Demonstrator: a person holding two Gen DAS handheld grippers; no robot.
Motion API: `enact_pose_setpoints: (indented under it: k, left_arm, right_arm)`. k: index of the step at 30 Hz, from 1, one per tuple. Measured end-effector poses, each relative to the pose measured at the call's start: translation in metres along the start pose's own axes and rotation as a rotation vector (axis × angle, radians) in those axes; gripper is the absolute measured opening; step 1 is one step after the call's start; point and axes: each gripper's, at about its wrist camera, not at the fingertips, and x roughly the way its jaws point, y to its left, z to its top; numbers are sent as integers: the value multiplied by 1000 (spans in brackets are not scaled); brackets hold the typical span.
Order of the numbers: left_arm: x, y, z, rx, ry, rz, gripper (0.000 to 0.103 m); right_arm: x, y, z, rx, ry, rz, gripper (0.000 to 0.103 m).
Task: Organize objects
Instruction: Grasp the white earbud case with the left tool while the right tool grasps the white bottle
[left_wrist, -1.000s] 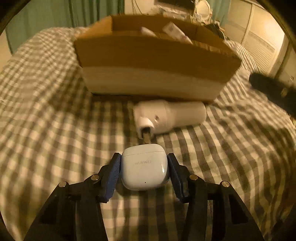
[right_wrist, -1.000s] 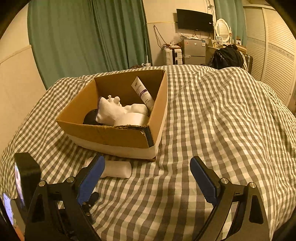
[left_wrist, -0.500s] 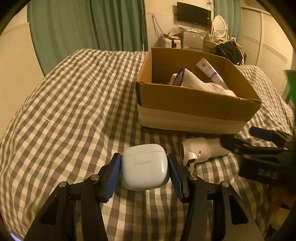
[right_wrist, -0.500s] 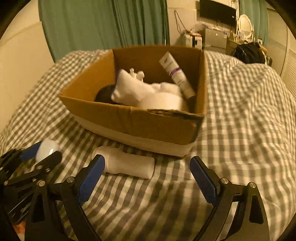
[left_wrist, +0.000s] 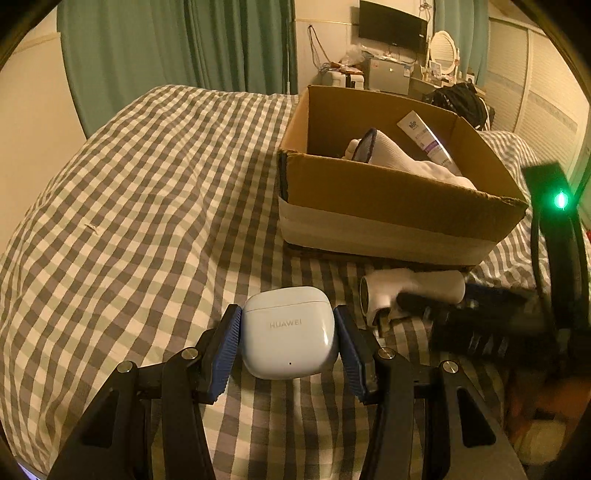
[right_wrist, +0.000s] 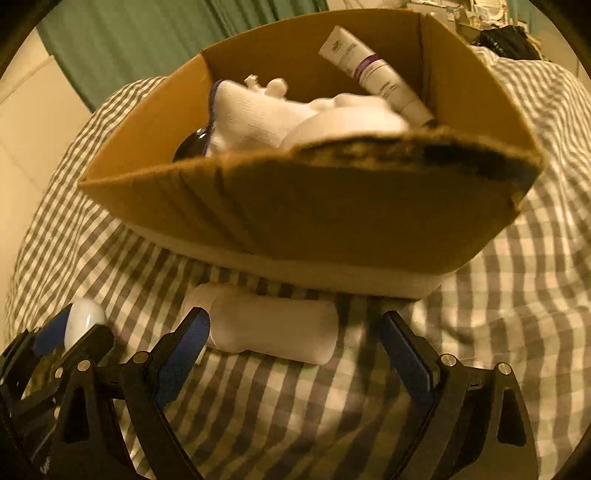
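1. A tube and white socks are already held in the cardboard box.
2. The earbud case is pinched aloft by the left claw.
3. The white bottle, lying on the bed beside the box, is approached by the spread right claw.

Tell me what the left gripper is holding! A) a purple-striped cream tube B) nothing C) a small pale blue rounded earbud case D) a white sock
C: the left gripper has its blue pads pressed on both sides of the small pale blue rounded earbud case, above the checked bedcover.
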Motion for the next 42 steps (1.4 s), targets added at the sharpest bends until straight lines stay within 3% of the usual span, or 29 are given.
enact_pose_setpoints:
  k: [3, 7, 14, 21, 26, 29, 32, 42]
  left_arm:
    - [-3, 7, 1, -9, -8, -2, 52]
    - [-4, 21, 3, -37, -11, 5, 52]
    - [-1, 25, 3, -53, 3, -16, 52]
    - [1, 20, 2, -37, 7, -7, 52]
    - [5, 19, 3, -29, 15, -4, 52]
    - [6, 18, 2, -24, 19, -2, 52]
    - [6, 18, 2, -19, 20, -2, 52]
    - [-5, 14, 2, -11, 3, 2, 52]
  right_arm:
    - [3, 18, -12, -82, 50, 4, 81]
    - [-10, 41, -30, -190, 41, 10, 81]
    - [-29, 37, -27, -146, -15, 56, 62]
    - [-30, 44, -22, -177, -76, 106, 61]
    - [-24, 35, -7, -113, -86, 152, 61]
    - [-18, 32, 0, -74, -81, 157, 42]
    - [-13, 30, 4, -35, -81, 167, 40]
    - [-64, 61, -10, -192, -235, 2, 33]
